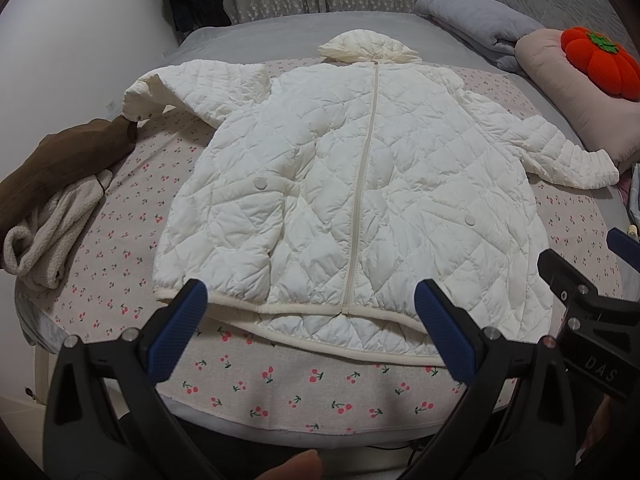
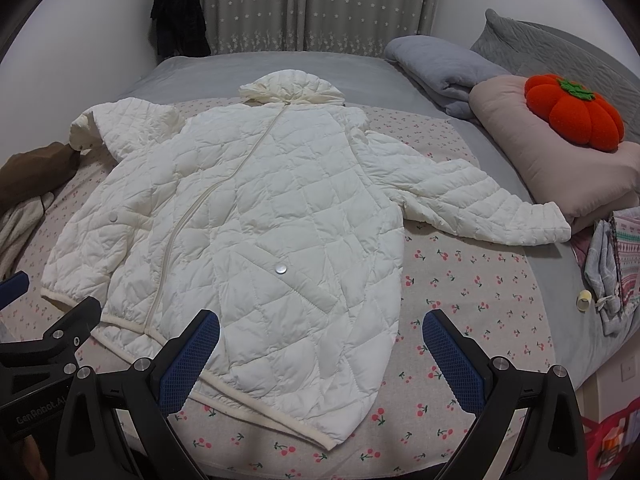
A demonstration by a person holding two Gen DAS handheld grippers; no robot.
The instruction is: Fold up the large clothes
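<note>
A white quilted hooded jacket [image 1: 360, 184] [image 2: 256, 216] lies flat and zipped on a cherry-print cloth [image 1: 280, 380] [image 2: 460, 300] spread over the bed, hood at the far end. Its right sleeve [image 2: 480, 208] stretches out sideways; the left sleeve [image 1: 192, 88] is bent near the shoulder. My left gripper [image 1: 312, 320] hovers open just above the jacket's hem, nothing between its blue pads. My right gripper [image 2: 320, 348] is open too, over the hem's right corner. Each gripper shows at the other view's edge.
A brown and cream garment pile [image 1: 52, 192] lies at the left edge of the bed. Pillows, a folded grey blanket [image 2: 440, 68] and an orange pumpkin cushion [image 2: 572, 112] sit at the right. More clothes [image 2: 612, 264] lie at the right edge. Dark clothing hangs by the curtain [image 2: 180, 8].
</note>
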